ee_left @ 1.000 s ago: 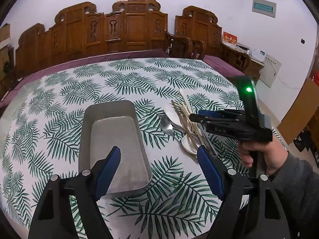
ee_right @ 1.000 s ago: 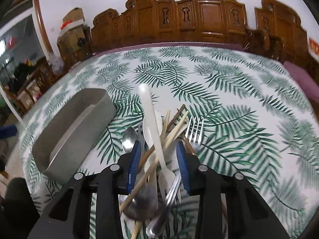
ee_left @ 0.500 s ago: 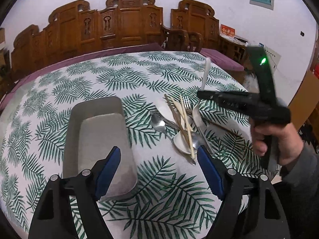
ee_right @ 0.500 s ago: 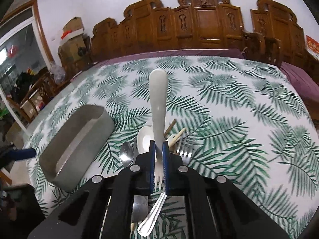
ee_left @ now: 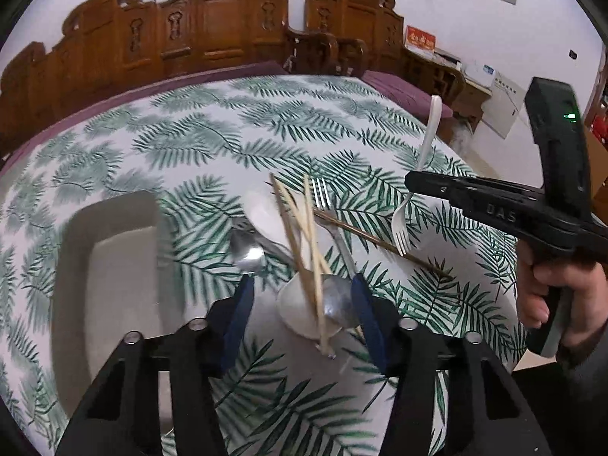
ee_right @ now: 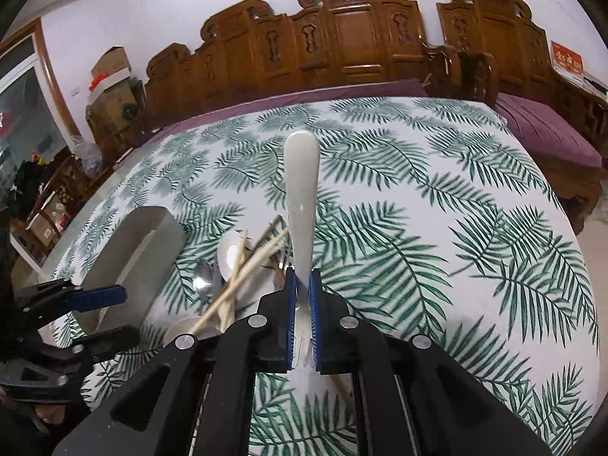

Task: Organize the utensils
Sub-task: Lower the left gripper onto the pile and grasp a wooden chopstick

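In the left wrist view, the left gripper (ee_left: 300, 304) is hanging low over the heap of utensils on the palm-leaf-patterned tablecloth (ee_left: 212, 140), its blue-padded jaws closing with pale wooden chopsticks (ee_left: 309, 258), a white round-bowled plastic spoon (ee_left: 296, 311) and a steel spoon (ee_left: 338, 304) lying between them, not yet pressed. A grey rectangular metal tray (ee_left: 110, 277) is sitting to the left. The right gripper (ee_left: 418, 184) is carrying a white plastic fork (ee_left: 421, 174) clear of the table, prongs down.

In the right wrist view, the right gripper (ee_right: 303, 296) is clamping tight on the white plastic fork (ee_right: 302, 205), handle pointing away. The tray (ee_right: 133, 254) is lying left of the heap.
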Motion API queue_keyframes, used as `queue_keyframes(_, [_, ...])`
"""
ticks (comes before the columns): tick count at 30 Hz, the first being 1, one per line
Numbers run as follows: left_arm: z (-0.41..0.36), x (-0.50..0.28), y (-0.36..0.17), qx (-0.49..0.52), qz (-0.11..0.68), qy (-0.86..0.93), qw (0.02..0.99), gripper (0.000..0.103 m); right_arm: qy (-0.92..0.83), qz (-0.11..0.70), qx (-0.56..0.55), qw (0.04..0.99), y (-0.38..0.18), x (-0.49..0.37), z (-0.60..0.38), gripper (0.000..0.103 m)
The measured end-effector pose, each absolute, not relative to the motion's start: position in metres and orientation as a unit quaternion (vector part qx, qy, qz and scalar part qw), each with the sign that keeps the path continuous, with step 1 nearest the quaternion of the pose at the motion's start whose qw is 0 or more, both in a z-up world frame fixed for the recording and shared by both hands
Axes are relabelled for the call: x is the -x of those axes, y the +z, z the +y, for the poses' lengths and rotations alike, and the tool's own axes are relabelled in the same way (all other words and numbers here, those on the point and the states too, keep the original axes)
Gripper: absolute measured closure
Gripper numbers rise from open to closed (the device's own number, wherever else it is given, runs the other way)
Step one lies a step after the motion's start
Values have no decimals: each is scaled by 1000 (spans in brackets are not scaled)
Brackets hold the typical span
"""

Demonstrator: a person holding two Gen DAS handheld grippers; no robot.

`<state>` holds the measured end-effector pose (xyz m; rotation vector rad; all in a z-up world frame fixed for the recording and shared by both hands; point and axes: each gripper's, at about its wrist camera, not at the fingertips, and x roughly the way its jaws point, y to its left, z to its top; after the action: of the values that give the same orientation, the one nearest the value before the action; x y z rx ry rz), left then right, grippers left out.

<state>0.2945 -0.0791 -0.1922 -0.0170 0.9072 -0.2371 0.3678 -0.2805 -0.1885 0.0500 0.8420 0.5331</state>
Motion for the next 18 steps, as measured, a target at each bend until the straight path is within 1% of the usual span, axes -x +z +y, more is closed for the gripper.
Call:
queue_keyframes(1, [-82,-299,-196,7,443,-117,889,66,255,405,-24,878,-189,-369,-280,95])
queue_keyframes(4, [-88,-310,-209,3,456,-117,882,73,256,408,-26,876,-191,-370,-279,95])
queue_keyframes(6, [-91,-316,-214,3,459,-118,880,77,259,409,-23,875,-193,-370,-277,95])
queue_keyframes(9, [-97,-324,-220,-4,466,-118,877,78,261,410,-21,874,-194,-370,-274,95])
queue_keyframes(11, [-103,-330,-224,-18,473,-113,874,80,262,411,-21,873,-195,-371,-274,95])
queue_keyframes(15, [-102,-335,-227,-24,478,-100,872,89,262,412,-20,872,-196,-370,-272,95])
queue_keyframes(17, [-102,-336,-228,-28,479,-101,871,91,263,413,-21,872,-196,-370,-272,95])
queue_keyframes(18, [-102,-337,-229,-31,479,-99,872,94,263,413,-21,872,-196,-370,-271,95])
